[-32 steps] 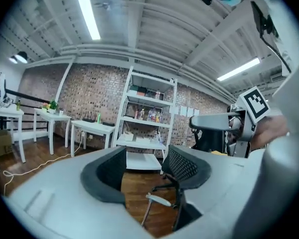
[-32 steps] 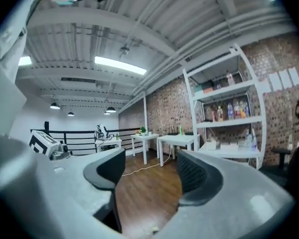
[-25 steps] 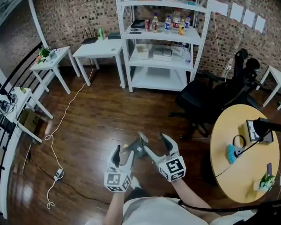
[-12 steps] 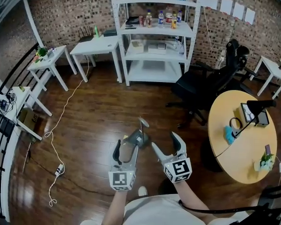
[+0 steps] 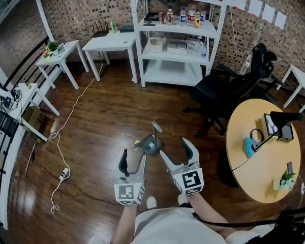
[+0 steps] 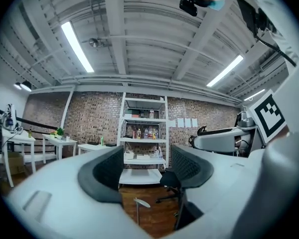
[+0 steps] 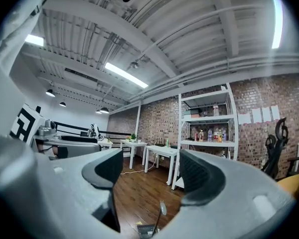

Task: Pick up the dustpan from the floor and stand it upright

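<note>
A grey dustpan point(image 5: 151, 144) stands upright on the wooden floor, its long handle point(image 5: 155, 129) pointing up. It stands just ahead of both grippers and touches neither. My left gripper point(image 5: 132, 159) is open and empty, below and left of the pan. Just to the pan's right, my right gripper point(image 5: 176, 153) is also open and empty. In the left gripper view the dustpan handle point(image 6: 138, 209) shows low between the jaws of the left gripper point(image 6: 147, 167). The right gripper view shows the dustpan point(image 7: 150, 228) at the bottom, below the right gripper point(image 7: 152, 171).
A white shelf unit point(image 5: 176, 34) with bottles stands against the brick wall, with white side tables point(image 5: 111, 43) to its left. A black office chair point(image 5: 229, 95) and a round yellow table point(image 5: 262, 159) are on the right. A white cable point(image 5: 61, 146) runs over the floor on the left.
A second ago both grippers were close around the tilted dustpan. Now it stands upright on its own and both grippers have drawn back from it, open.
</note>
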